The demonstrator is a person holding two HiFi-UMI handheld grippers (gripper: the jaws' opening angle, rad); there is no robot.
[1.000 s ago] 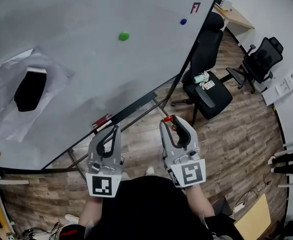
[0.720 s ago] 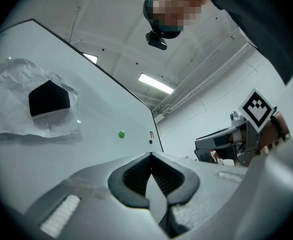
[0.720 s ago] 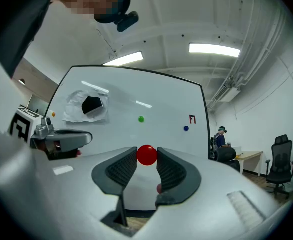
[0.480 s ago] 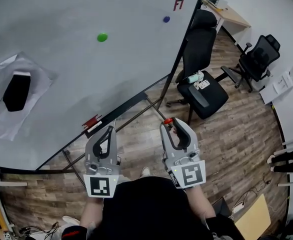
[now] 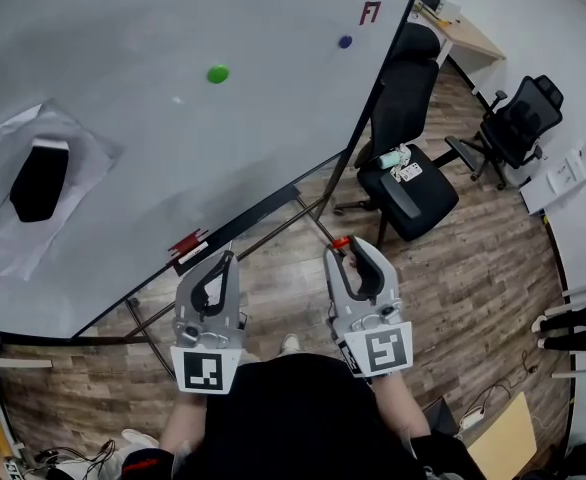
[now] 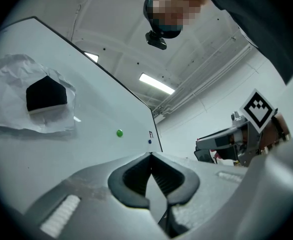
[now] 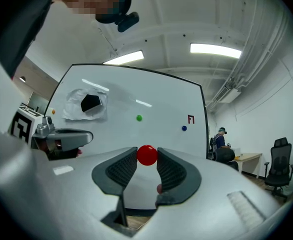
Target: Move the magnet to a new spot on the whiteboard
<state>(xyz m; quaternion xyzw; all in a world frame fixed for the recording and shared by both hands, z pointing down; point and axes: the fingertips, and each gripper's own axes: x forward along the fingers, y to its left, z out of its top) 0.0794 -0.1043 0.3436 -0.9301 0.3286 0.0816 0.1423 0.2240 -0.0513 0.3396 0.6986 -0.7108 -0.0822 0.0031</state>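
Magnet: round, glossy red, in right gripper.

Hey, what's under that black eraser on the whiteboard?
A crumpled sheet of white paper lies under the black eraser, against the whiteboard, sticking out all round it. What is directly beneath the eraser is covered.

the head camera looks steeply down from above onto the left gripper, the right gripper and the whiteboard. each gripper camera sits close behind its own jaws, facing that board; all three catch its green magnet.
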